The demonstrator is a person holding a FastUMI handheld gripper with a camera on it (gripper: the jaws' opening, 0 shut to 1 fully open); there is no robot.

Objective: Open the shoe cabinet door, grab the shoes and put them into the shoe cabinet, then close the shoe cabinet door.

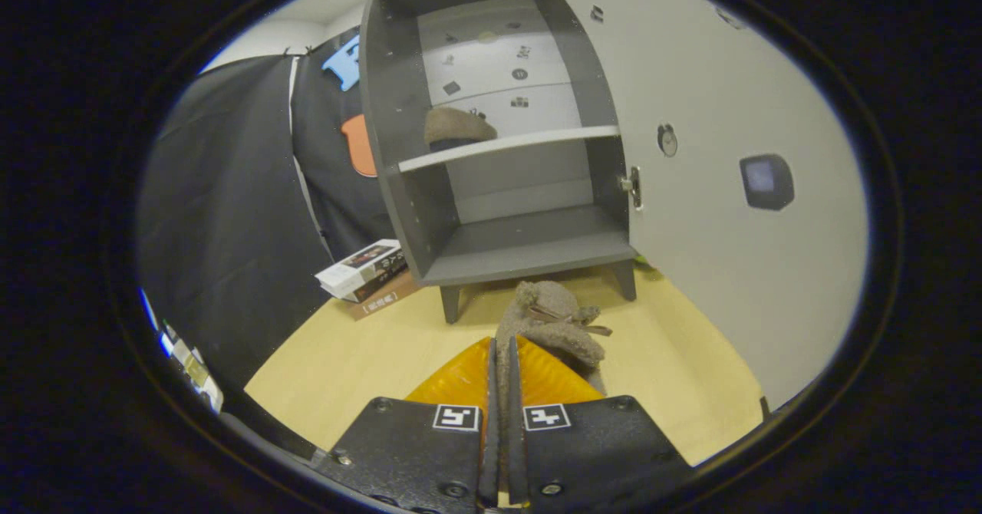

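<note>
The gripper (500, 357) is clamped on a fuzzy brown shoe (554, 322): both fingers (460, 380) press on its heel edge, with only a thin strip of it showing between them, and the toe juts out beyond the tips, over the wooden floor (360, 353). Whether the shoe touches the floor is hard to tell. Just ahead stands the cabinet (522, 249), its door (713, 192) swung wide open to the right. On the upper shelf (510, 144) sits a second shoe (457, 127) (partly hidden by the shelf's front edge); the bottom compartment holds nothing. Small stickers dot the back panel and door, too small to read. Left of the cabinet lie stacked books (368, 268), their cover print illegible.
</note>
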